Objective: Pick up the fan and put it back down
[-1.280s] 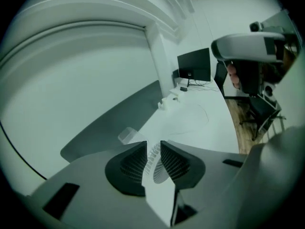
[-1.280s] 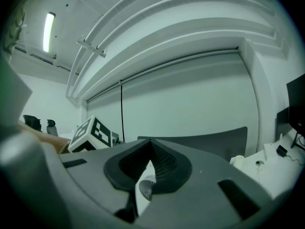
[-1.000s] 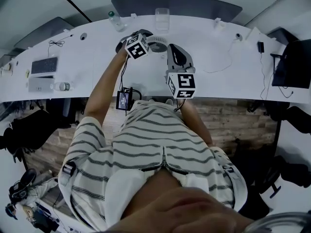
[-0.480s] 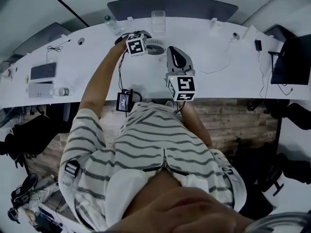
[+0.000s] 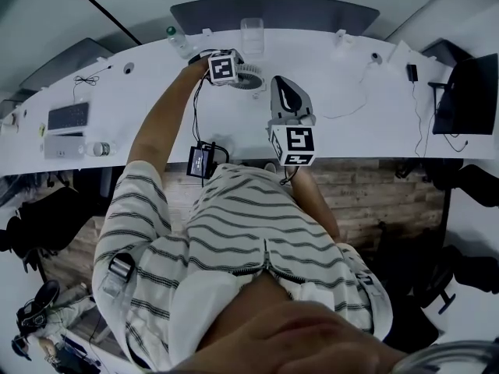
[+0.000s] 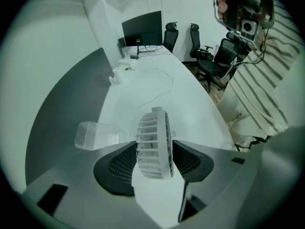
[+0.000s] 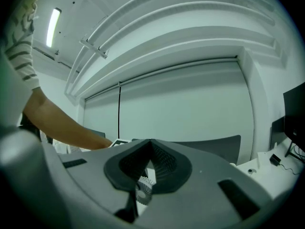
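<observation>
A small round white fan (image 6: 153, 144) stands on edge on the white desk (image 5: 351, 76), between the jaws of my left gripper (image 6: 153, 151). Those jaws have just been opening and sit close on either side of its grille without squeezing it. In the head view the left gripper (image 5: 240, 70) points steeply down over the fan (image 5: 253, 77) at the desk's far side. My right gripper (image 5: 282, 82) hovers level just right of the fan, its pads (image 7: 159, 159) closed together with nothing held. Through the slit below its pads I glimpse the fan (image 7: 143, 191).
A clear plastic cup (image 5: 253, 31) lies behind the fan, against the grey divider (image 5: 273, 10). A bottle (image 5: 178, 39) stands to the left, and a keyboard (image 5: 69, 115) further left. A thin cable (image 5: 351, 107) runs right toward a dark monitor (image 5: 468, 96).
My left arm has stretched further across the desk, carrying its gripper toward the far side and down over the fan. The right gripper has stayed put.
</observation>
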`<state>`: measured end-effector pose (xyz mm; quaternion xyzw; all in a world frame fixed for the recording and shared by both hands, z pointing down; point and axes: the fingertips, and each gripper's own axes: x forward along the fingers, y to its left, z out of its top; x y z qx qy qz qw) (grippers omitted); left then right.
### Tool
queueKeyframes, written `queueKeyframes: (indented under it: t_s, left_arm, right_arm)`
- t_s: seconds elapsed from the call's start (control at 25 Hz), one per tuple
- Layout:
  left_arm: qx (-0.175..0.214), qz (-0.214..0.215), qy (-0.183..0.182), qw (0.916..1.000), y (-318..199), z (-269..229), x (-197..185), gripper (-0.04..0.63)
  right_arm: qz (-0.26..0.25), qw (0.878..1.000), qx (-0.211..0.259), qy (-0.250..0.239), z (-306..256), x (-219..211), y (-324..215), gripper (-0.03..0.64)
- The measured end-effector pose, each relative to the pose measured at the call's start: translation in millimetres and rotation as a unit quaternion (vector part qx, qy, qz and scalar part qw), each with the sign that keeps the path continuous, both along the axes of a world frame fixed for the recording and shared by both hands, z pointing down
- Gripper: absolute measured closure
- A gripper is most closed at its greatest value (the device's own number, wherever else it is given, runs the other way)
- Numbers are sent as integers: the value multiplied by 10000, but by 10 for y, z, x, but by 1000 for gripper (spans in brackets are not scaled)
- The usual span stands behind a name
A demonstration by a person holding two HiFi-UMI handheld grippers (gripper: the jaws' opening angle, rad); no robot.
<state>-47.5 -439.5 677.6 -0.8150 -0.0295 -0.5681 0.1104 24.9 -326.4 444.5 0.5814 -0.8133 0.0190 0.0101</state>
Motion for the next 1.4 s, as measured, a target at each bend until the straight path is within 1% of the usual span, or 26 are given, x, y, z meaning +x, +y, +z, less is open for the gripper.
queueKeyframes:
  t_s: [0.08,0.28,0.36,0.64,1.04,1.24,1.4]
  left_arm:
    - [26,35,-155,9999,-16,24,-6,353]
    - [-251,-41,-220,9994,-2,136,15,353]
    - [-292,-78,-235,9993,3,186,20,350]
    - [-289,-190,-284,9990,-13,188,51,354]
    - [-234,-332,-356,9985,74,126,68,357]
    - [-328,-404,-157,9985,126,-24,109,356]
    - [-279,-475,-48,9985,154,-145,135,357]
  right_arm:
    - [60,10000,19,30,-10,44,6,606]
    - [159,9999,5,61,1,123,22,604]
    - [179,9998,5,69,-2,131,32,606]
    - [218,9997,-96,63,69,180,19,606]
    - [77,9997,-225,35,143,106,-17,605]
    - [16,9996,-284,62,168,71,-30,604]
    - [-21,9995,-317,61,190,36,-34,604]
